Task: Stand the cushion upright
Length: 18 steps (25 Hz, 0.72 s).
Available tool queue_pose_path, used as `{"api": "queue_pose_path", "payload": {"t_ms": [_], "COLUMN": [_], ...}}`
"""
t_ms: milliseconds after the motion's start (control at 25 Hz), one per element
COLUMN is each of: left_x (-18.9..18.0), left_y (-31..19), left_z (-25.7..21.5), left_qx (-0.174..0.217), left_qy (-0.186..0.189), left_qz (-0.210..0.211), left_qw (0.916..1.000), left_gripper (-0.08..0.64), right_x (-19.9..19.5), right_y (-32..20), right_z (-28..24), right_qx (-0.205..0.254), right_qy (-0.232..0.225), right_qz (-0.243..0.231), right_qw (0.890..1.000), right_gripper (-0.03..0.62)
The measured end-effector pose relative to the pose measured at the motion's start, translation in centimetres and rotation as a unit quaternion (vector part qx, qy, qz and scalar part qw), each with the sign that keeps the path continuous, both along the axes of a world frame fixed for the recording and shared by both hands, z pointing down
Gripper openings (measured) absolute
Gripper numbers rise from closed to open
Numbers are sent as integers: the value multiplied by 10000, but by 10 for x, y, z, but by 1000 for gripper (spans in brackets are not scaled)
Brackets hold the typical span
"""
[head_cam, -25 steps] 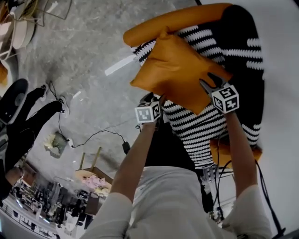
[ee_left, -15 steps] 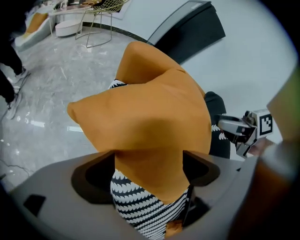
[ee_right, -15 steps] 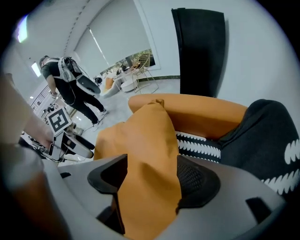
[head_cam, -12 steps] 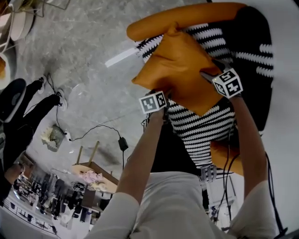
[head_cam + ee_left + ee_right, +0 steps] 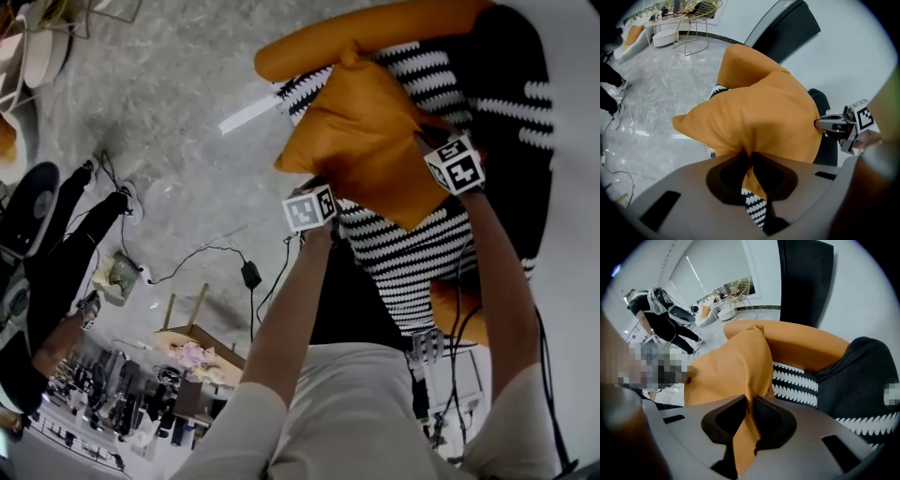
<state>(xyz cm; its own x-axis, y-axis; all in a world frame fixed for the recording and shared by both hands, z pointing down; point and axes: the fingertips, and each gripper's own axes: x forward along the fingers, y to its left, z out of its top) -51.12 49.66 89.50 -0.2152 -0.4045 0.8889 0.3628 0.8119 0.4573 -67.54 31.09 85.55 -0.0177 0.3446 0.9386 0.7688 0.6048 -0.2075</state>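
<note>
Now the left gripper [image 5: 750, 157] and right gripper [image 5: 749, 404] have each just pinched shut on an edge of the orange cushion [image 5: 370, 141], which lies tilted on the striped chair [image 5: 403, 258] in the upper middle of the head view, apparently so both can tip it upright.

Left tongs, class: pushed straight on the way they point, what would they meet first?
The left tongs have just been closing on the orange fabric cushion: that first; behind it probably the black-and-white patterned seat, depth unclear.
</note>
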Motion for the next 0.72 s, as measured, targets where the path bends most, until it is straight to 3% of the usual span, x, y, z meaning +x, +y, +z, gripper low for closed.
{"api": "queue_pose_path", "payload": {"t_ms": [200, 400, 720], "left_x": [-4, -8, -18], "left_y": [-5, -10, -28], "left_z": [-12, -26, -62], "left_qx": [68, 175, 27], "left_qy": [-176, -428, -807], "left_qz": [144, 489, 1411], "left_qw": [9997, 9977, 9867], "left_gripper": [12, 9, 8], "right_x": [5, 19, 51], "right_y": [-12, -29, -73], "right_z": [-20, -40, -73], "right_qx": [-110, -309, -463], "right_qy": [-1, -52, 4], "right_qz": [229, 842, 2059], "right_qw": [9997, 9960, 9775], "right_gripper": [41, 38, 38]}}
